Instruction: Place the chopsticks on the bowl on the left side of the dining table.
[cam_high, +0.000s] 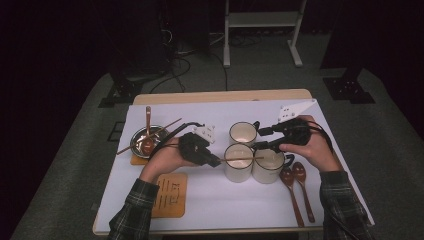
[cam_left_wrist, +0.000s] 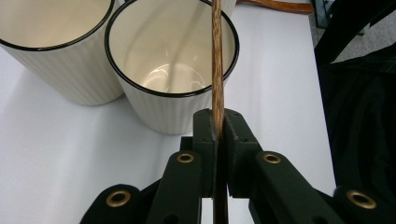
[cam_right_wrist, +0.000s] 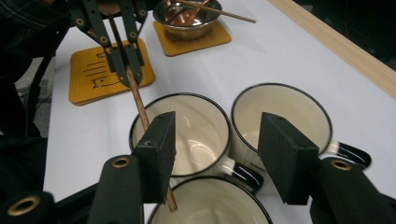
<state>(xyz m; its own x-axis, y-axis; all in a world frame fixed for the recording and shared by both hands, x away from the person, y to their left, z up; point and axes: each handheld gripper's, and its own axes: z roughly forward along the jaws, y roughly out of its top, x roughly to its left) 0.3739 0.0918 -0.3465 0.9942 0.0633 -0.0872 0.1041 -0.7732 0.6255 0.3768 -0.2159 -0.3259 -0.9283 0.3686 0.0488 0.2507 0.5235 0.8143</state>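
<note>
In the high view the left hand-held gripper (cam_high: 216, 162) pinches one end of a chopstick (cam_high: 240, 159), its jaws clamped narrow on the wood. The stick lies level, long axis running across the surface from left to right, over the mouth of the middle mug (cam_high: 238, 163) and reaching the rim of the right mug (cam_high: 269, 166). The left gripper view adds the close detail: the chopstick (cam_left_wrist: 217, 60) runs straight away between the pressed pads (cam_left_wrist: 208, 135), crossing the mug (cam_left_wrist: 173, 65) below it. The right gripper view shows the stick's far tip (cam_right_wrist: 170, 203) passing behind one jaw of the right hand-held gripper (cam_right_wrist: 219, 154), whose jaws stand half apart with nothing pressed between them, above the three mugs; the pads do not touch the stick.

The third mug (cam_high: 243, 133) sits just behind the other two, all clustered near the surface's middle. Two spoons (cam_high: 297, 192) lie toward the near right corner. A bowl (cam_high: 146, 140) holding a spoon and a second chopstick rests on a coaster near the left edge, with another coaster (cam_high: 170, 195) close to the near edge. Open room lies along the near edge between coaster and spoons.
</note>
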